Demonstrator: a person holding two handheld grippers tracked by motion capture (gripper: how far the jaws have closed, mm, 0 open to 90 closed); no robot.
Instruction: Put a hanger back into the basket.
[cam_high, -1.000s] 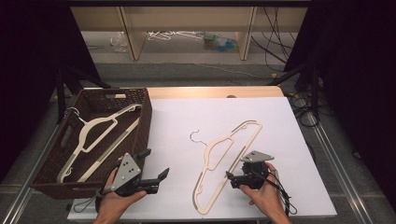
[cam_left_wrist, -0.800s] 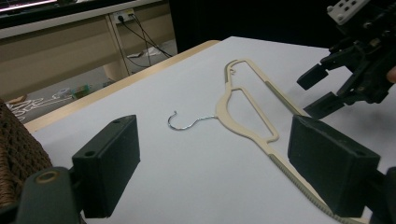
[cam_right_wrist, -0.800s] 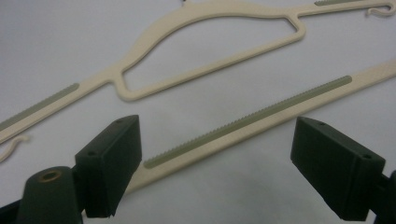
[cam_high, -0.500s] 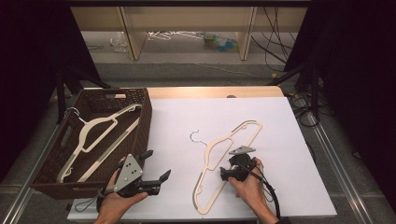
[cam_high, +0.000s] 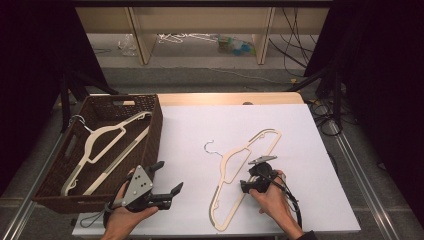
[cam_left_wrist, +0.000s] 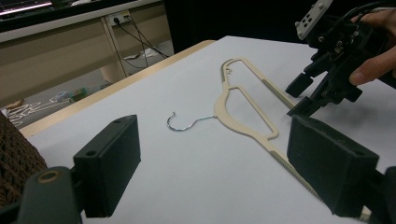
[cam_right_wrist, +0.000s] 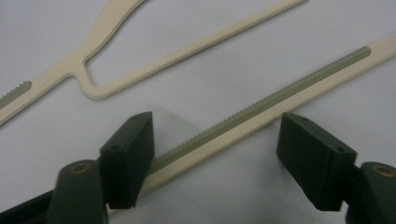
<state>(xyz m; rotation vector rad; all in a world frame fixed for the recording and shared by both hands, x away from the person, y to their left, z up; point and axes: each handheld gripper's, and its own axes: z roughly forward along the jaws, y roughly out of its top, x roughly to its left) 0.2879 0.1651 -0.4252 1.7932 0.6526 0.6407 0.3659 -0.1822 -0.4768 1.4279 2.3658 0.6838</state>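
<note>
So the right gripper has its jaws straddling the bottom bar of the cream hanger on the white table, one pad on each side of the ribbed grip strip. They've just been closing in, but there's a visible gap on the far pad side, so I'd say not clamped yet. The near pad may already be brushing the bar; it's hard to call from that angle.

The left gripper hovers with its jaws wide apart and nothing between them, close to the table's front edge.

Progress-wise: one hanger already lies in the brown wicker basket on the left, and this second one sits flat on the table, hook pointing toward the basket. Left to do, I'd guess: pinch, lift, carry over, drop in.

Nothing much blocks the route apart from the left gripper parked between hanger and basket, plus the basket's wall to clear.
</note>
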